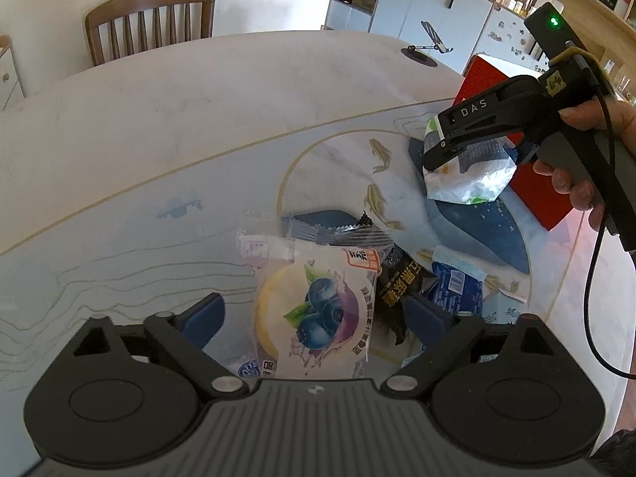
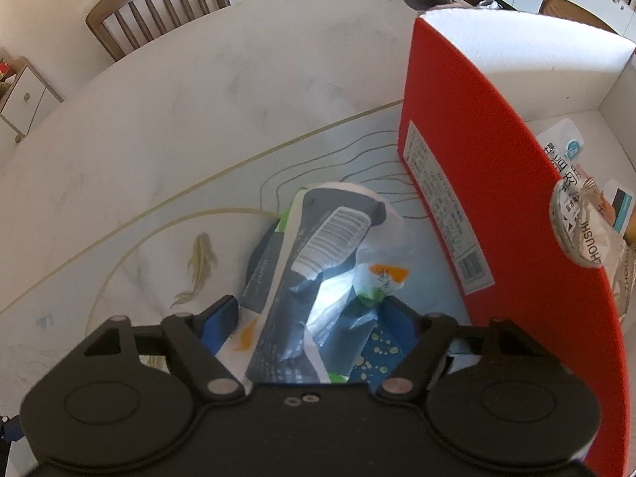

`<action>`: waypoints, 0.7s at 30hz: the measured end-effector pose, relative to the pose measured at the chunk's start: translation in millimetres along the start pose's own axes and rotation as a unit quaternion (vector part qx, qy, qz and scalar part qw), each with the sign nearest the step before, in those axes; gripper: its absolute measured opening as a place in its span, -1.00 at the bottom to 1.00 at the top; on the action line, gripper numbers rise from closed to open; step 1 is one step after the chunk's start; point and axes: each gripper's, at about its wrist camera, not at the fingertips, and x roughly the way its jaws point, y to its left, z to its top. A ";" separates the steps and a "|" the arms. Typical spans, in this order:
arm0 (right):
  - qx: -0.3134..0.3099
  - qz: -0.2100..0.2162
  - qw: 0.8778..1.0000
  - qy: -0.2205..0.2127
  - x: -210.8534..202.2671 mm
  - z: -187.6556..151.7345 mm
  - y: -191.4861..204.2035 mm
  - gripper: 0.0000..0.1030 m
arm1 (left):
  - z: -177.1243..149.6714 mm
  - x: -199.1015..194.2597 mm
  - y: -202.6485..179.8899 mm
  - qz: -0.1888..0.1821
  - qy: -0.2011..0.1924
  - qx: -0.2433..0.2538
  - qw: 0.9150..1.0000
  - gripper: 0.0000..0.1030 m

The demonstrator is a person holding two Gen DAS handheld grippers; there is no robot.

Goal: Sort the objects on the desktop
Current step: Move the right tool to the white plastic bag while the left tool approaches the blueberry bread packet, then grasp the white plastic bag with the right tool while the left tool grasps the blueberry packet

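Setting: white table (image 1: pixel 167 119) with a printed mat showing gold fish and curved lines; wooden chair (image 1: pixel 153 20) at the far edge, white cabinets (image 1: pixel 433 8) and shelving beyond.
Left gripper (image 1: pixel 314 314): jaws held wide, blue pads on either side of a blueberry snack packet (image 1: pixel 318 310); contact between pads and packet cannot be confirmed.
Blueberry snack packet: lies flat on the mat, partly over a clear-ended wrapper (image 1: pixel 318 230) and beside a black packet (image 1: pixel 393 290) with yellow characters.
Other loose items: blue packet (image 1: pixel 457 282) just right of the black one.
Right gripper (image 2: pixel 314 314): jaws closed on a white and grey packet (image 2: pixel 330 230), barcode facing up; in the left wrist view the packet (image 1: pixel 469 175) hangs from the jaws, clear of the table.
Right hand (image 1: pixel 584 151): wrapped round the gripper handle, cable trailing below.
Red box (image 2: pixel 477 159): upright and open-topped, just right of the held packet; white interior holds at least two packets, one foil-edged (image 2: pixel 584 230) at the rim.
Far table edge: small stand on a dark round base (image 1: pixel 421 55).
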 end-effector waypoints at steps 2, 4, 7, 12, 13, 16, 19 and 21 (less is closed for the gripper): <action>0.002 -0.003 1.000 -0.004 -0.5 -0.6 1.3 0.43 | -0.1 0.5 -0.5 0.001 0.001 0.002 1.000 0.68; 0.001 -0.005 1.000 -0.006 -1.1 0.0 2.3 0.32 | -0.8 0.8 -0.9 0.002 0.002 0.002 1.000 0.52; 0.006 -0.004 1.000 -0.012 -4.0 -0.7 2.0 0.19 | -1.1 0.6 -1.3 0.002 0.002 0.002 1.000 0.34; 0.012 -0.004 1.000 -0.017 -4.8 -1.9 0.8 0.08 | -1.8 -0.2 -1.1 0.005 0.000 0.000 1.000 0.10; 0.012 -0.001 1.000 -0.018 -6.0 -2.8 0.8 0.03 | -1.5 -0.1 -0.4 0.004 0.001 -0.003 1.000 0.08; 0.014 0.002 1.000 -0.019 -9.9 -4.7 0.0 -0.04 | -1.1 -0.8 0.7 0.003 0.003 -0.008 1.000 0.06; 0.020 0.006 1.000 -0.023 -18.6 -10.6 -1.1 -0.12 | -1.8 -1.6 -0.9 0.008 0.003 -0.007 1.000 0.05; 0.022 0.012 0.999 -0.024 -22.2 -12.7 -2.5 -0.16 | -2.6 -2.0 -1.1 0.009 0.003 -0.009 1.000 0.05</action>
